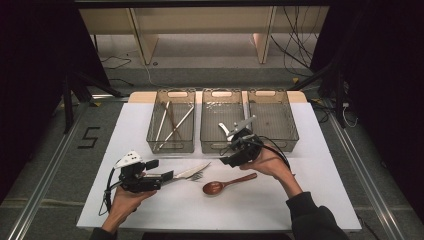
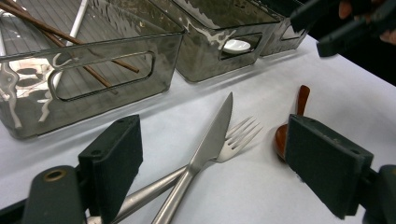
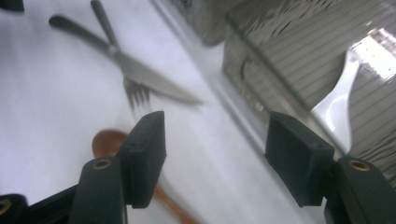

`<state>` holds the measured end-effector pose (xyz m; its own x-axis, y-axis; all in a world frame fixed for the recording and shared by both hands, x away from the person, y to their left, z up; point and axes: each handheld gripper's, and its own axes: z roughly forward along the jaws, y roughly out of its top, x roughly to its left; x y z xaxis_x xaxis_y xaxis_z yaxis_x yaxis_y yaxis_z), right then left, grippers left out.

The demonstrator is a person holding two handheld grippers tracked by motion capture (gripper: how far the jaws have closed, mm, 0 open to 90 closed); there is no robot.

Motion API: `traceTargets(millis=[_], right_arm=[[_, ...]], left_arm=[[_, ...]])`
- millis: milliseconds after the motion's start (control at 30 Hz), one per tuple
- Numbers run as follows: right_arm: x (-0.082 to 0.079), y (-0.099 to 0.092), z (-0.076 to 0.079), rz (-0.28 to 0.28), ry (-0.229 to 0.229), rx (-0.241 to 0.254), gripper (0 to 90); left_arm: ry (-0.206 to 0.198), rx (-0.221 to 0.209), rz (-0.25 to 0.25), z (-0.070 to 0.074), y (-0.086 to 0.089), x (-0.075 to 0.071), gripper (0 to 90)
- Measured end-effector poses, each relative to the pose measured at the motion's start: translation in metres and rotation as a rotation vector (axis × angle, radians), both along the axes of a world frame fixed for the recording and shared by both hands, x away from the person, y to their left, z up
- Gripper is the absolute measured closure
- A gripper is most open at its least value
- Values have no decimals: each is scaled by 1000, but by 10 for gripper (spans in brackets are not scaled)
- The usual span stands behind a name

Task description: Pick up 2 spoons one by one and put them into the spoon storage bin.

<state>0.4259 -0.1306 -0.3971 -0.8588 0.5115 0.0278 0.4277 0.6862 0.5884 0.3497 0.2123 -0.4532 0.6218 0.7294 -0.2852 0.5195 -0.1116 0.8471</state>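
A steel knife (image 2: 212,135) lies crossed over a fork (image 2: 238,137) on the white table, and a wooden spoon (image 2: 292,121) lies just to their right. My left gripper (image 2: 210,149) is open, its jaws wide apart on either side of the two handles and touching neither. From above, the left gripper (image 1: 162,170) sits low at the handle end of the knife (image 1: 192,170). My right gripper (image 1: 226,156) hovers open and empty in front of the middle bin (image 1: 210,145), above the wooden spoon (image 1: 225,184). A white spoon (image 3: 338,105) lies inside that bin.
Three smoky clear bins stand in a row at the back of the table. The left bin (image 1: 152,145) holds chopsticks (image 1: 170,122), and the right bin (image 1: 295,135) looks empty. The table's front edge (image 1: 220,227) is close to the person's forearms.
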Motion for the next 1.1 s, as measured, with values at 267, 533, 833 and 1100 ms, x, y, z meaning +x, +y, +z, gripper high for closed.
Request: traceTargets(millis=[267,533,833,1100], right_arm=[[-13,0,-25,45,53,-76,379],[-18,2,-46,83,87,-152,379],[-21,7,-57,123,106,-221,398],[-23,10,-67,156,111,-273,456]], left_arm=[[0,0,1,0,-1,0,187],[1,2,-2,0,-1,0,186],[1,3,-1,0,0,0,186],[2,4,-2,-1,0,0,186]])
